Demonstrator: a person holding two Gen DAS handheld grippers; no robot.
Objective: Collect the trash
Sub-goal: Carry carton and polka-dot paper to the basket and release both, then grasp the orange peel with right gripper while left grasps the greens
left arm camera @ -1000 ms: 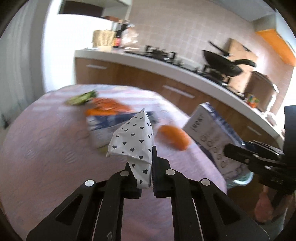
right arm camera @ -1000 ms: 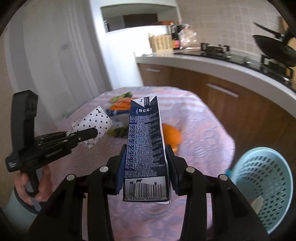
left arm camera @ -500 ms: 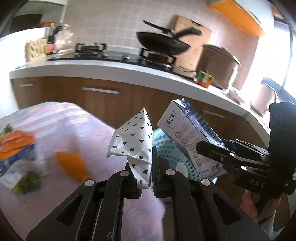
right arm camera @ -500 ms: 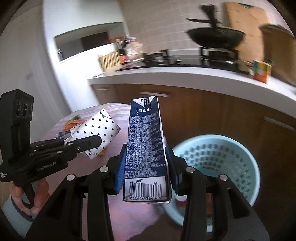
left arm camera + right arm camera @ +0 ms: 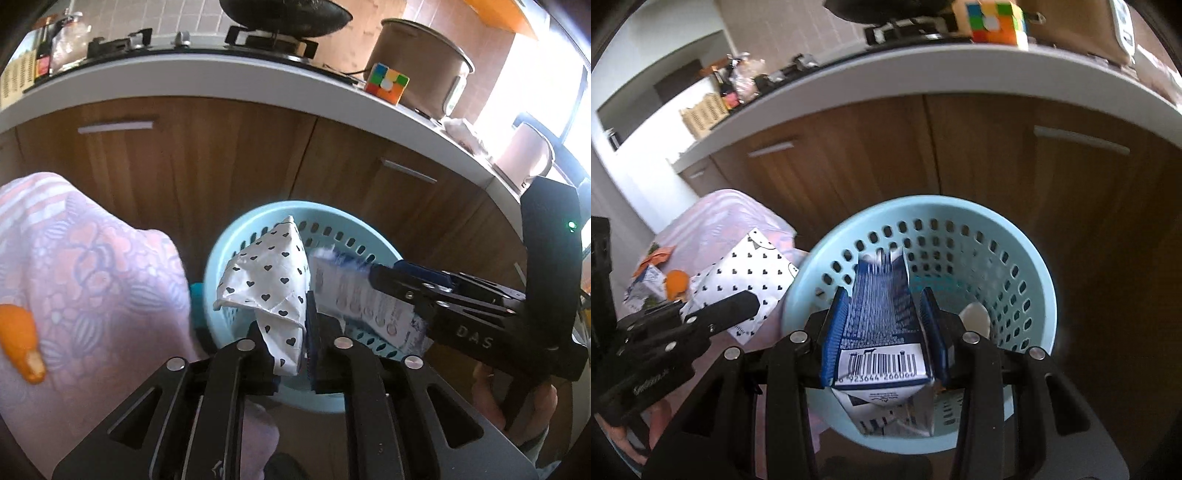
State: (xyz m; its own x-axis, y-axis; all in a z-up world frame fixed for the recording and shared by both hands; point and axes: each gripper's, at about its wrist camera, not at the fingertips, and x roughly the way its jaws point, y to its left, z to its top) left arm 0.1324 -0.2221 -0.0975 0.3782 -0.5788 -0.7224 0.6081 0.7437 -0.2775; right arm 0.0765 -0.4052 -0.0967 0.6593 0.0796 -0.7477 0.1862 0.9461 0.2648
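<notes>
Pale blue plastic fills both my views: the perforated trash basket (image 5: 1030, 266) sits on the floor against the wooden cabinets (image 5: 207, 155). My right gripper (image 5: 884, 325) has its jaws clamped on the blue milk carton (image 5: 881, 314), held over the basket's mouth. My left gripper (image 5: 291, 343) pinches the heart-print paper wrapper (image 5: 269, 280) at the basket's rim, seemingly just above it, beside the pink tablecloth (image 5: 85, 266).
</notes>
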